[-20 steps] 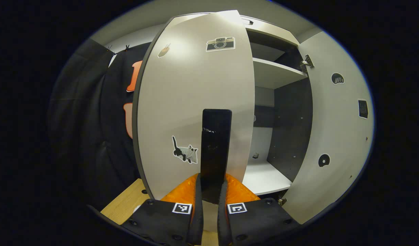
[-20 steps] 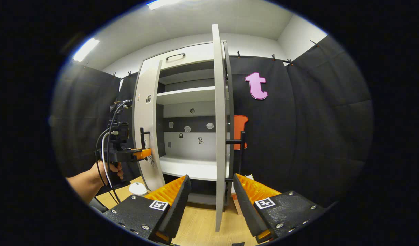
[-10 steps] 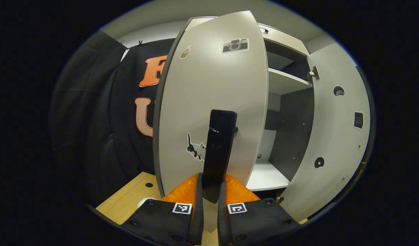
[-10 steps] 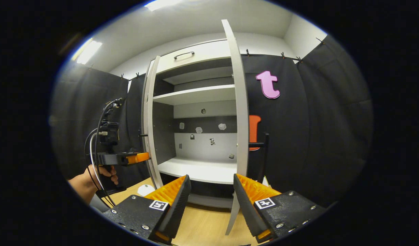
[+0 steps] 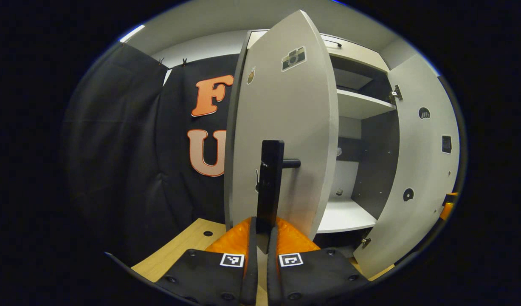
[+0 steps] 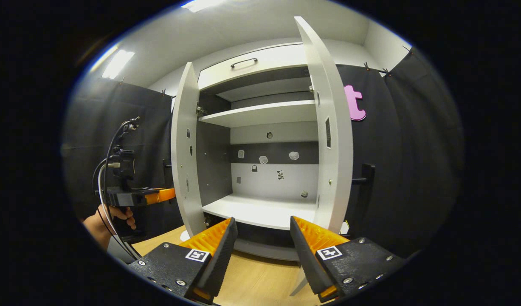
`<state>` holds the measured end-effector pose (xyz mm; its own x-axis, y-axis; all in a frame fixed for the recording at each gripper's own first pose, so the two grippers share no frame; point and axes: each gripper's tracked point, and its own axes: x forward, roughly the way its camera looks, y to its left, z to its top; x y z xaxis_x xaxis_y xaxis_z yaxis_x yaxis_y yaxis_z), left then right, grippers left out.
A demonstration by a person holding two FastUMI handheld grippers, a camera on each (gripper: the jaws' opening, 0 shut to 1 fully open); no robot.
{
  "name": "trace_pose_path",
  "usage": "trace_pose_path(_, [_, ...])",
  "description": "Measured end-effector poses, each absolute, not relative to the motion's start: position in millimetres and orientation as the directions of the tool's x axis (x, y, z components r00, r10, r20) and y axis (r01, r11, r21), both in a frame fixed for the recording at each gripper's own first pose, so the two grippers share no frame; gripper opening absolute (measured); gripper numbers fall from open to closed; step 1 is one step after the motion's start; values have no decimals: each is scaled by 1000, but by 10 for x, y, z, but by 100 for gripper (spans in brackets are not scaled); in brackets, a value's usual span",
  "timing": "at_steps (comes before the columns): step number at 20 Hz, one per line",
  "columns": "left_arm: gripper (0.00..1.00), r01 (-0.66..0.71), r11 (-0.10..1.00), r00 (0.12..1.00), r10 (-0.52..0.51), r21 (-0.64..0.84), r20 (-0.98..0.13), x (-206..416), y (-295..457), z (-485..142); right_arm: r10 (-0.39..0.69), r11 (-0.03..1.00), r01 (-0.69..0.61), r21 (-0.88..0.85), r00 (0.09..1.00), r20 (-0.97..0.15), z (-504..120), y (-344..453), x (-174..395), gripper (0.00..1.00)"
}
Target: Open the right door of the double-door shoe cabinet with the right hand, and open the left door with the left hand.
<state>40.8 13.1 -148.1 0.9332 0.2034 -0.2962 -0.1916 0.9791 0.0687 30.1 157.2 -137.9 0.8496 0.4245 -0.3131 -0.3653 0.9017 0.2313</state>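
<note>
2 doors on the shoe cabinet [image 6: 260, 140], both swung out. Up close in the left gripper view, the left gripper [image 5: 260, 229] is pinching the bottom end of the black handle [image 5: 269, 187] on the left door [image 5: 281, 127], both fingers pressed on it. In the right gripper view, the right gripper [image 6: 260, 238] is spread wide, gripping nothing, low in front of the cabinet above the wooden floor [image 6: 252, 280]. Further off, the right door [image 6: 330, 127] stands open with its own handle [image 6: 365, 182] on the outer side. Behind that are white shelves [image 6: 260, 112] and little stickers [image 6: 263, 160] on the back panel.
</note>
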Motion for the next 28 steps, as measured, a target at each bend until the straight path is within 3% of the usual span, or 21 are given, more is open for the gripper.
trace_pose_path(7, [7, -330, 930, 891, 363, 161, -271, 328, 674, -1427, 460, 884, -399, 243, 830, -314, -1401, 1779, 396, 77])
trace_pose_path(8, [7, -316, 939, 898, 341, 133, -279, 326, 703, -1427, 468, 881, -407, 242, 826, -314, -1397, 1826, 393, 82])
trace_pose_path(11, [7, -285, 949, 903, 312, 132, -294, 271, 619, -1438, 483, 874, -428, 230, 820, -308, -1400, 1949, 393, 77])
trace_pose_path(19, [7, -344, 903, 905, 392, 258, -165, 70, 803, -1133, 452, 891, -408, 200, 842, -294, -1312, 1918, 441, 77])
trace_pose_path(23, [48, -289, 932, 948, 310, 219, -69, 158, 540, -918, 434, 901, -402, 166, 859, -273, -1213, 1844, 433, 77])
trace_pose_path(25, [55, -232, 954, 967, 247, 190, -61, 213, 379, -875, 425, 905, -398, 150, 865, -268, -1183, 1888, 441, 77])
trace_pose_path(26, [68, -205, 964, 974, 218, 170, -61, 249, 284, -871, 415, 910, -390, 142, 870, -267, -1173, 1872, 454, 77])
trace_pose_path(28, [78, -157, 978, 984, 167, 141, -62, 286, 106, -863, 396, 918, -374, 132, 881, -258, -1131, 1796, 466, 79])
